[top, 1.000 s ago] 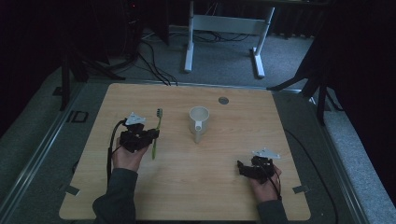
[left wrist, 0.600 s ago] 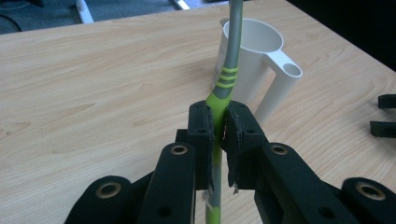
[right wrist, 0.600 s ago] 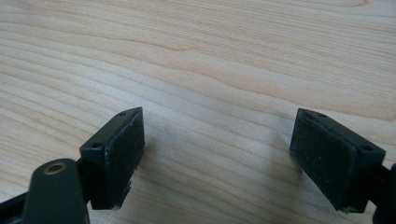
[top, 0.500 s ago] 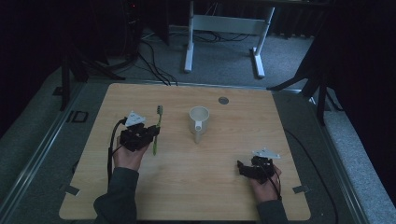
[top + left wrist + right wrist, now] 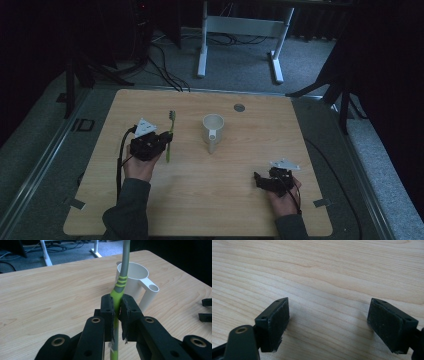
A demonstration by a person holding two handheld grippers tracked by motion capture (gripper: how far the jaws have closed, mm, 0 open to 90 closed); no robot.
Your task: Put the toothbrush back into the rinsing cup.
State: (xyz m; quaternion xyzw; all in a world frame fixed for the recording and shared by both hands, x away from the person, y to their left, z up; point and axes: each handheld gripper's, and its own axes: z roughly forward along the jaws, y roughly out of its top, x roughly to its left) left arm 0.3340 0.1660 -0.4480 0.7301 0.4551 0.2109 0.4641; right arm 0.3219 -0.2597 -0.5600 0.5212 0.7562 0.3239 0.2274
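A green and grey toothbrush (image 5: 170,135) lies lengthwise at the table's left, bristles toward the far edge. My left gripper (image 5: 161,141) is shut on its green handle; in the left gripper view the pads (image 5: 110,315) pinch the toothbrush (image 5: 119,285), whose grey shaft runs up out of frame. A white mug (image 5: 213,130) stands mid-table with its handle toward the person; the mug (image 5: 136,282) sits just beyond the held brush. My right gripper (image 5: 258,180) rests open at the front right, its pads (image 5: 275,320) wide apart over bare wood with nothing between them.
The wooden table (image 5: 200,200) has a round grey grommet (image 5: 239,107) near its far edge. Tape marks sit at the front corners. Beyond the table stand a white desk frame (image 5: 240,30) and loose cables on grey carpet.
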